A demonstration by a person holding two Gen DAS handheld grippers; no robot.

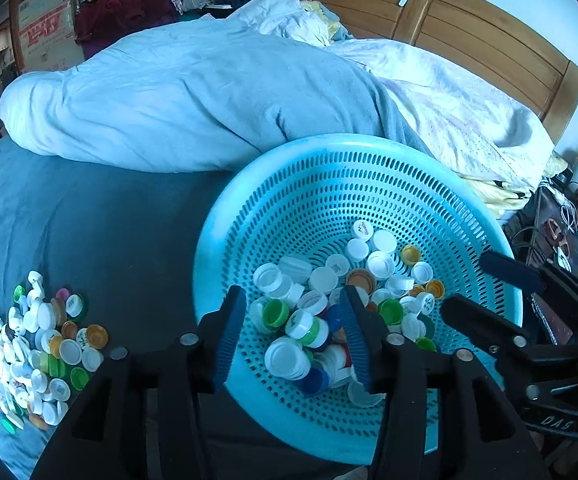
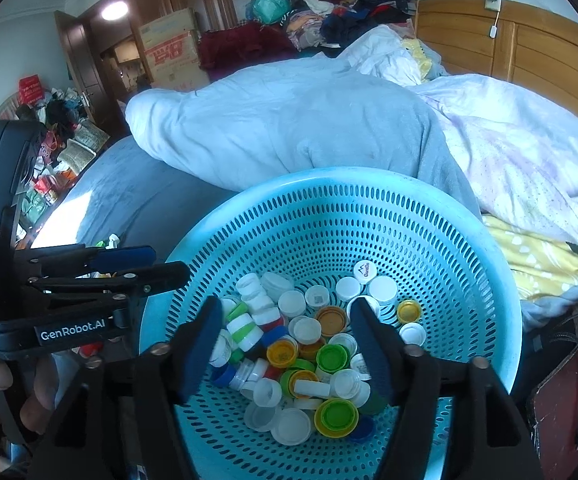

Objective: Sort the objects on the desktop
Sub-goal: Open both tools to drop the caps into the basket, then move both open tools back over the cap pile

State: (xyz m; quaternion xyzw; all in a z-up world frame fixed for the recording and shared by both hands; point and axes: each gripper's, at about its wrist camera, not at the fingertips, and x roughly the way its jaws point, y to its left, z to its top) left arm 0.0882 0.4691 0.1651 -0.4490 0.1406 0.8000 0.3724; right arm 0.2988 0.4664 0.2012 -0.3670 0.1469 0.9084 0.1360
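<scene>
A turquoise perforated basket [image 1: 289,200] [image 2: 489,280] sits on the bed and holds several bottle caps [image 1: 329,304] [image 2: 301,344] in white, green, yellow, orange and blue. A second pile of loose caps [image 1: 41,344] lies on the blue sheet to the left. My left gripper [image 1: 293,304] is open and empty, its fingers hanging over the caps at the basket's near left side. My right gripper [image 2: 285,316] is open and empty above the caps in the basket's middle. Each gripper shows in the other's view: the right one [image 1: 485,280] at the basket's right rim, the left one [image 2: 169,264] at its left rim.
A rolled light-blue duvet [image 1: 193,104] lies just behind the basket. A wooden headboard [image 1: 469,36] stands at the back right. Piled clothes [image 2: 341,0] and a cardboard box [image 2: 173,48] are at the far side. Cluttered bags and cables [image 1: 561,232] sit beside the bed on the right.
</scene>
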